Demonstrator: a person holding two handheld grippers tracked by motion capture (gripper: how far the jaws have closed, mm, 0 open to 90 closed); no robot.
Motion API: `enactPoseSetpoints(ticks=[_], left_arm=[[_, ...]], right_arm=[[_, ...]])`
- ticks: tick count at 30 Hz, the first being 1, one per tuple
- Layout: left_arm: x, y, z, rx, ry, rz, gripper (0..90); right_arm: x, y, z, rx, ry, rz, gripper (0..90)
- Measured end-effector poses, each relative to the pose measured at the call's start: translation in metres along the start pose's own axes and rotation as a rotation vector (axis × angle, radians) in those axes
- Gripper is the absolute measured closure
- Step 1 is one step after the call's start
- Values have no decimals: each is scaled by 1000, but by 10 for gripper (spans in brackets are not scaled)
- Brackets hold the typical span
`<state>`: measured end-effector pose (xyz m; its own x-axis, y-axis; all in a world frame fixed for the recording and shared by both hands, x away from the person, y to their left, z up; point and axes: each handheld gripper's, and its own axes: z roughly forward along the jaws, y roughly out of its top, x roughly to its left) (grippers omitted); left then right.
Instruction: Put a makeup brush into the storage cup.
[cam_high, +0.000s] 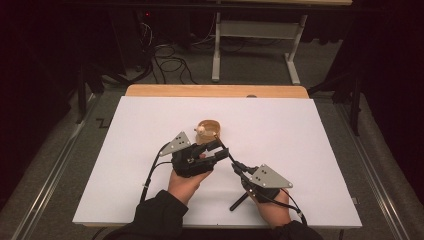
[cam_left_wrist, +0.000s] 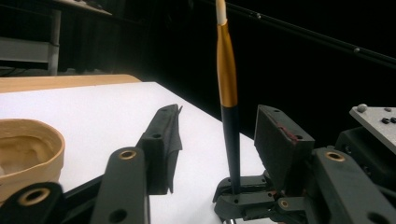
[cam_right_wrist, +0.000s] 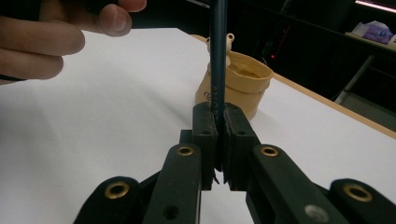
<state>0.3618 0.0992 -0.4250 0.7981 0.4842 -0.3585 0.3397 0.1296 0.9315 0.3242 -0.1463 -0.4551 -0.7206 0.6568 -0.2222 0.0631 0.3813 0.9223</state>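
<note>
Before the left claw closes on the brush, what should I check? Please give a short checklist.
1. Right claw shut on the brush handle: ok.
2. Brush upright between the jaws of the left claw: ok.
3. Left claw gripping the brush: not ok, gaps on both sides.
4. Cup apart from the left claw: ok.
5. Bristles clean: cannot tell, the tip is cut off.

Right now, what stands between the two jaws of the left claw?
In the left gripper view, the brush stands upright between the left claw's jaws, not yet touched by them. The right claw holds its dark lower end.
</note>
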Motion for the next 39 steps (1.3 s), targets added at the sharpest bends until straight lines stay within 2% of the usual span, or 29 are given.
enactPoseSetpoints(ticks=[5,19,39], left_arm=[[1,-1,-1,-12,-10,-14,591],[4,-3,-2,-22,-33,-45,670],[4,-3,-3,-37,-62,-43,813]], right_arm=[[0,0,0,0,0,0,865],[1,0,1,1,3,-5,865],[2,-1,3,7,6,-10,864]])
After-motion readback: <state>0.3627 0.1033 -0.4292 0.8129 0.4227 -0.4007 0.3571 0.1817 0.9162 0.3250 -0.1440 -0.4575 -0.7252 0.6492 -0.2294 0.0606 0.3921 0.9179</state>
